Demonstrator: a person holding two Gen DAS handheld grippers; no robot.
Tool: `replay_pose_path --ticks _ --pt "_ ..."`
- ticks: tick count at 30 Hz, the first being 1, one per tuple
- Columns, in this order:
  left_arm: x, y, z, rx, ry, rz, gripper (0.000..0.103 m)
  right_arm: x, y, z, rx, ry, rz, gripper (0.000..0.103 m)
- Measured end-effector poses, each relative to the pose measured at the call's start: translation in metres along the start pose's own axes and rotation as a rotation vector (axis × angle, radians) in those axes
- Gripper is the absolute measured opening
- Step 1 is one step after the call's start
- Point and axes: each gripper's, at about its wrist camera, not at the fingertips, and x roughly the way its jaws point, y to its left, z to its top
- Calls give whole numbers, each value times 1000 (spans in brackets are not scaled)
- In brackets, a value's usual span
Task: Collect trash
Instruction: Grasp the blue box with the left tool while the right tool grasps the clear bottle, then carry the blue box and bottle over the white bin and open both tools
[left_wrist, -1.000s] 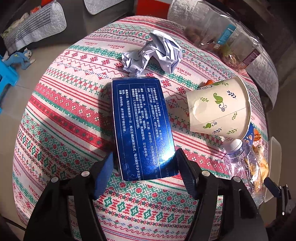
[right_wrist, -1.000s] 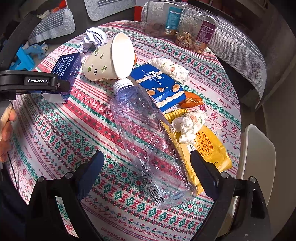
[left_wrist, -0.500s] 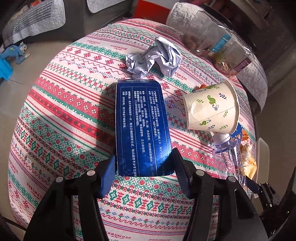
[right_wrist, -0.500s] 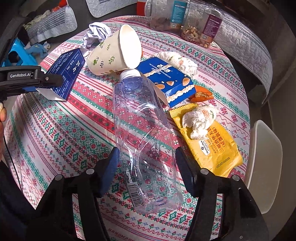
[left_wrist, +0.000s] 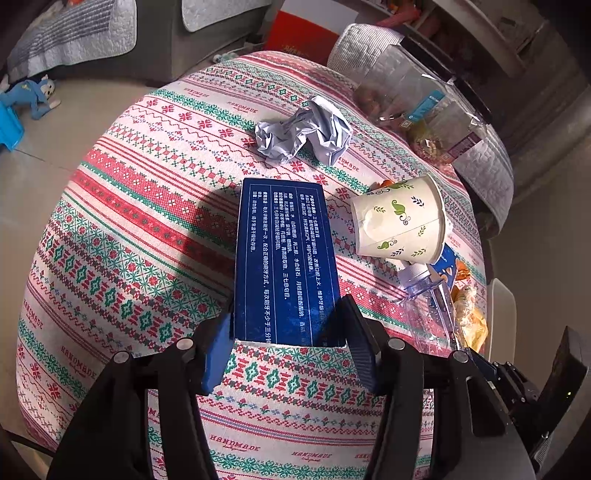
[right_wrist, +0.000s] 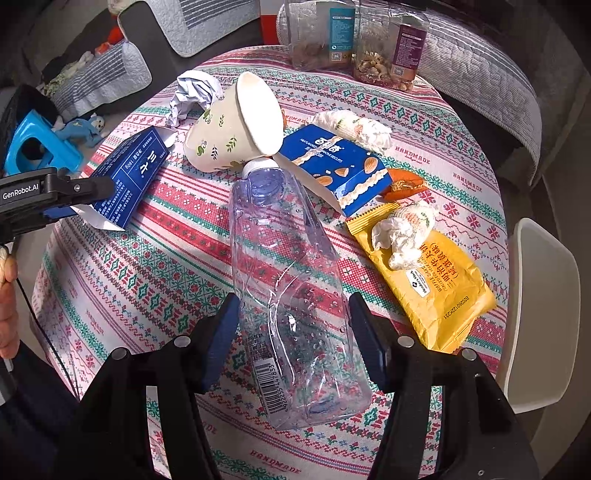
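Observation:
A dark blue carton (left_wrist: 284, 251) with white print is clamped at its near end by my left gripper (left_wrist: 286, 332), pads pressing both long sides. In the right wrist view the same carton (right_wrist: 129, 177) tilts, its held end raised off the patterned tablecloth (right_wrist: 147, 295). A clear, crushed plastic bottle (right_wrist: 284, 277) with a white cap lies on the cloth. My right gripper (right_wrist: 291, 325) is shut on its lower body, a pad against each side. The bottle's cap end (left_wrist: 417, 277) shows at the right of the left wrist view.
A tipped paper cup (right_wrist: 229, 125) touches the bottle cap. Crumpled paper (left_wrist: 306, 133), a blue biscuit box (right_wrist: 332, 162), a yellow wrapper (right_wrist: 436, 284) under a tissue wad (right_wrist: 402, 232), and clear snack jars (right_wrist: 388, 48) share the round table. A white chair (right_wrist: 543, 314) stands at right.
The right jaws closed from wide apart onto the bottle. The left jaws tightened on the blue carton, and its held end rose off the cloth.

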Motion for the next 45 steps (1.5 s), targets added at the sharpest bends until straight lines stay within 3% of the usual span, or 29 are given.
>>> replay_pose_path --ticks 6,14,24,35,45 --pt "-16 -7 1 -41 -33 -71 54 -16 -10 0 82 -33 85 57" --pt "-39 -43 -9 16 -99 -138 54 -53 -26 -4 159 -138 117 57" --pt "-35 -114 -27 123 -100 -229 54 -93 -106 -23 374 -276 164 57" --pt "-7 -208 -59 259 -63 -360 54 -108 -207 -57 641 -345 225 57" --pt "52 -301 -99 336 60 -441 55 -109 -273 -101 845 -348 153 58"
